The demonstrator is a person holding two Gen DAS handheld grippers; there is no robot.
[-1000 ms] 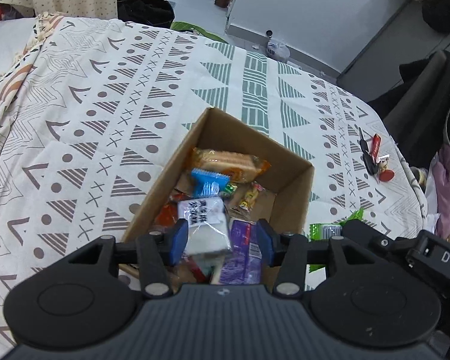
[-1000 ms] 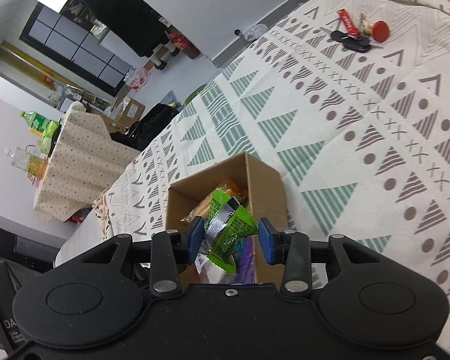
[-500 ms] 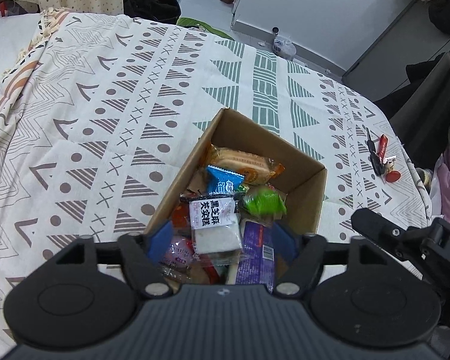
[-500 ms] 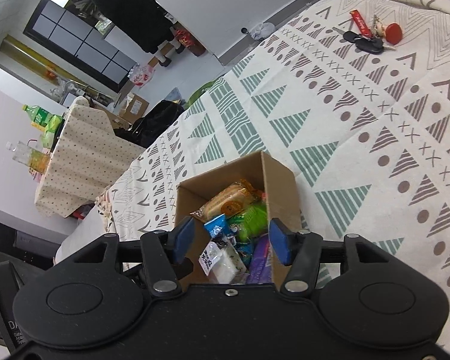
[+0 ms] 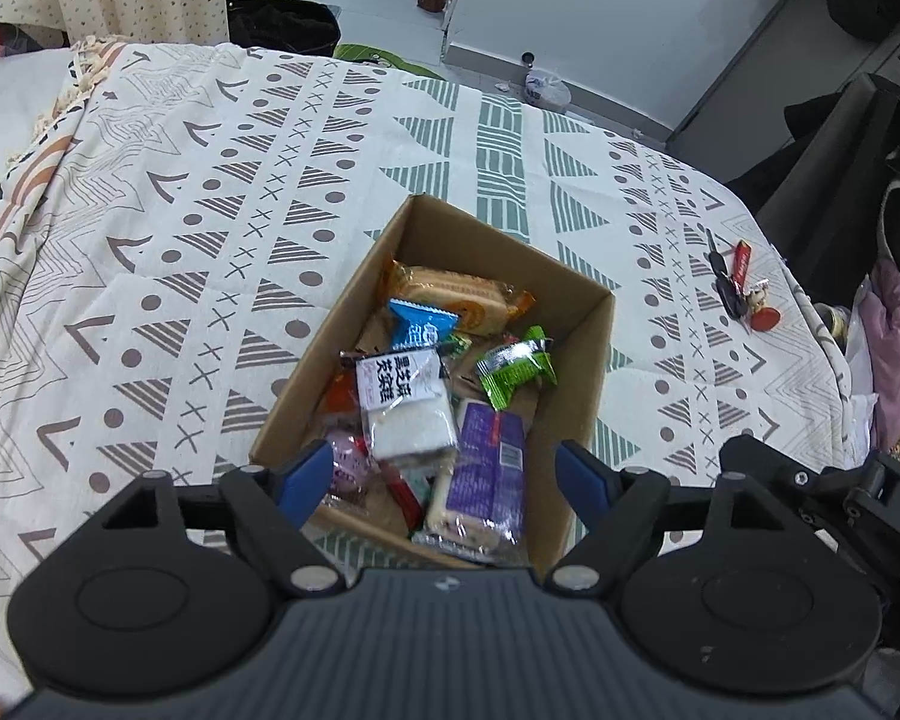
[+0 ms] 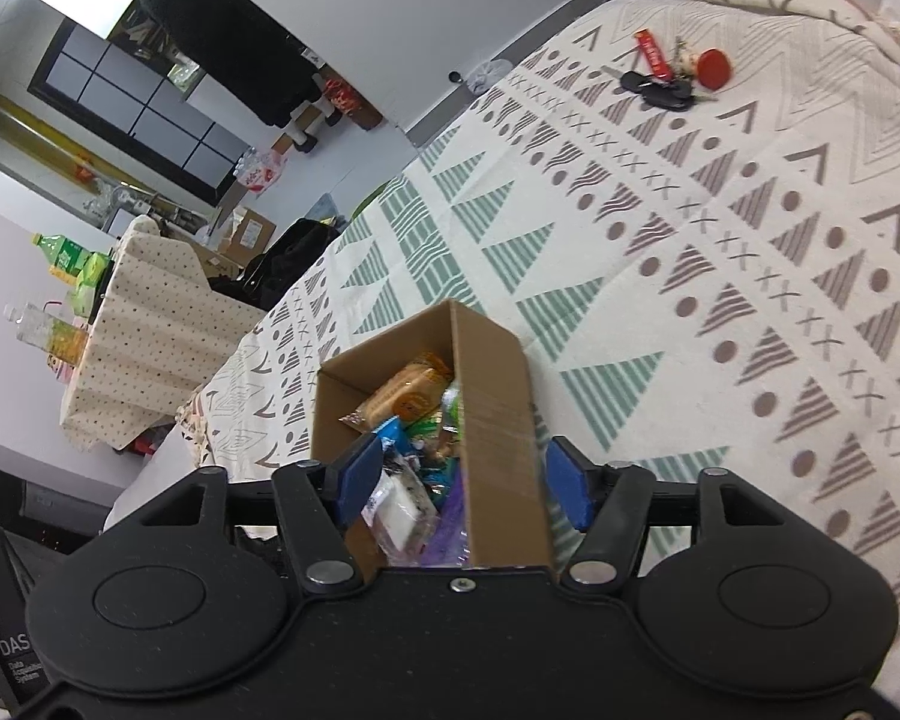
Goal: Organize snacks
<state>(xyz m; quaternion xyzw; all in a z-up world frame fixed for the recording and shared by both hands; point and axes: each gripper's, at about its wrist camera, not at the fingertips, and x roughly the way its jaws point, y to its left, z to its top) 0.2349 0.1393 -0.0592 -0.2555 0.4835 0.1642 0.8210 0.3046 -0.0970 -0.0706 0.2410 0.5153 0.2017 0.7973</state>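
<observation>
A bed covered by a patterned blanket (image 5: 222, 192) is filling most of both views, and an open cardboard box (image 5: 576, 372) is sitting on it, near the middle. The box is holding the snacks: an orange biscuit pack (image 5: 456, 294) is lying at the far end, a blue packet (image 5: 420, 327) is resting just in front of it, a green wrapper (image 5: 513, 369) is lying by the right wall, a clear white cake pack (image 5: 408, 414) is sitting on top of the pile, and a purple pack (image 5: 486, 474) is lying at the near end beside it.

The left gripper (image 5: 444, 477) is hovering over the near edge of the box with its jaws spread wide, gripping nothing and touching nothing. The right gripper (image 6: 459, 483) is hanging over the box's near right wall, its jaws likewise released and empty, with the wall showing between them.

A bunch of keys (image 6: 666, 87) with red tags is lying on the blanket, well apart from the box.
</observation>
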